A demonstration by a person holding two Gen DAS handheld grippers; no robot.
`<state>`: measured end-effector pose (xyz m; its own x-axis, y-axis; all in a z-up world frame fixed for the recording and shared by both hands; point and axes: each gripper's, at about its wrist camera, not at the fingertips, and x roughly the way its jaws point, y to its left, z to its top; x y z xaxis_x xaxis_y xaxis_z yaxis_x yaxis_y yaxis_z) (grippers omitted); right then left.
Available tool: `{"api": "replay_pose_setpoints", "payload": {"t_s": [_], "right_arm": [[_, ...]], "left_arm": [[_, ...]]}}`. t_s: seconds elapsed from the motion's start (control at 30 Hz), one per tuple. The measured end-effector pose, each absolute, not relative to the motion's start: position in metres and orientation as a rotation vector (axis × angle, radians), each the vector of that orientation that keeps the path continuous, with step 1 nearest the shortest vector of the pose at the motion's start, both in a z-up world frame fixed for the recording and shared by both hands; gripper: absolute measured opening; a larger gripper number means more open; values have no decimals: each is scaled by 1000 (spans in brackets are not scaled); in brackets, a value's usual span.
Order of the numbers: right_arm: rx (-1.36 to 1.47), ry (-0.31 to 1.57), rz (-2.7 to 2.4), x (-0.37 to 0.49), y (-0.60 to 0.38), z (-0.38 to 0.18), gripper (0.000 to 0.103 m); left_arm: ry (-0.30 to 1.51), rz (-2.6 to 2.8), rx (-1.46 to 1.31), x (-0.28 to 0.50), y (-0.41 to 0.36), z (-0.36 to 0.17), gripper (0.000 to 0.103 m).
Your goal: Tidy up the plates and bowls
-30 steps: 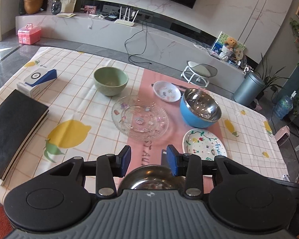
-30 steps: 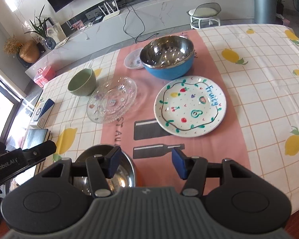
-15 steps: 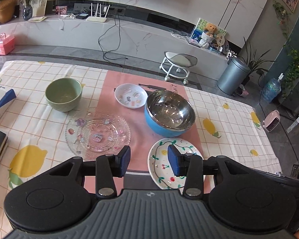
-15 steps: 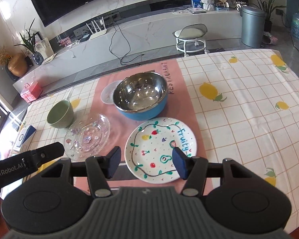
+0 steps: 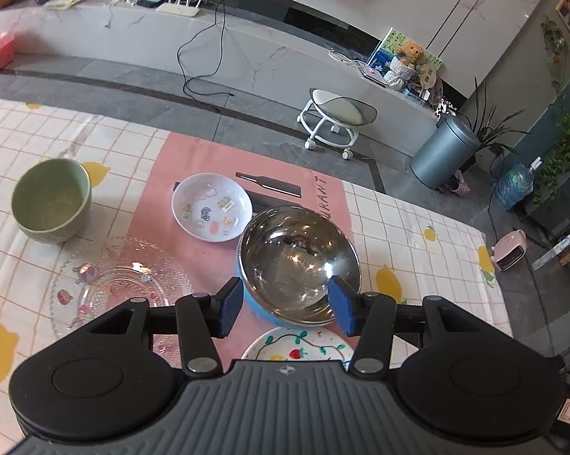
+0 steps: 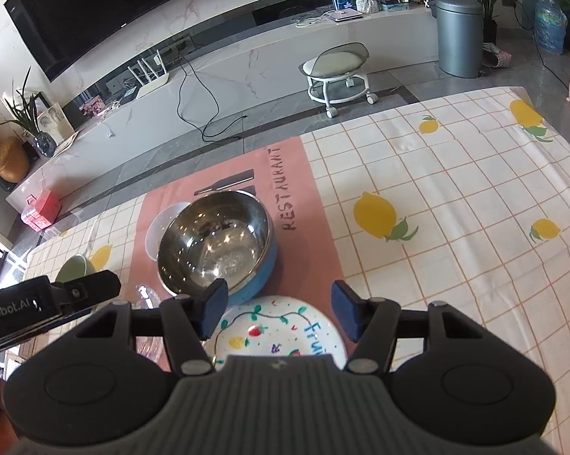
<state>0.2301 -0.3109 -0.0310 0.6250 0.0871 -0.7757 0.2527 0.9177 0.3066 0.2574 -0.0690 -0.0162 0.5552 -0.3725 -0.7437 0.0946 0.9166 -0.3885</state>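
Note:
A steel bowl with a blue outside [image 5: 298, 265] stands on the pink runner. My left gripper [image 5: 287, 307] hovers over its near rim, jaws opening; the rim shows in the gap with no pad on it. Around it are a small white dish [image 5: 211, 206], a green bowl [image 5: 49, 204] and a clear glass plate [image 5: 122, 292]. A painted fruit plate [image 6: 277, 326] lies under my right gripper [image 6: 279, 311], which is open and holds nothing. The steel bowl [image 6: 214, 242] sits just beyond it, and the left gripper's finger [image 6: 57, 295] shows at the left.
The table's far edge lies just past the dishes. Beyond it are a wheeled stool [image 5: 334, 113], a grey bin [image 5: 442, 151] and a long marble console [image 6: 247, 57]. Lemon-print cloth [image 6: 436, 208] stretches to the right.
Both grippers have travelled across the table toward the blue steel bowl and fruit plate. A small steel bowl seen under them earlier has left view. The left jaws stand wider.

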Motion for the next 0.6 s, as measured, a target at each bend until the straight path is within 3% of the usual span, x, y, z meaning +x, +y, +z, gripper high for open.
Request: {"api": "replay_pose_setpoints", "payload": {"t_s": [0.37,0.6], "right_arm": [[419,975,-105,293,-303,-68,51],[473,1057,-134,311,-302,-98,39]], "left_arm": [[1040,-195,-275,309,-82,-63,56],[1094,-159,-232,318,-90,-80,34]]}}
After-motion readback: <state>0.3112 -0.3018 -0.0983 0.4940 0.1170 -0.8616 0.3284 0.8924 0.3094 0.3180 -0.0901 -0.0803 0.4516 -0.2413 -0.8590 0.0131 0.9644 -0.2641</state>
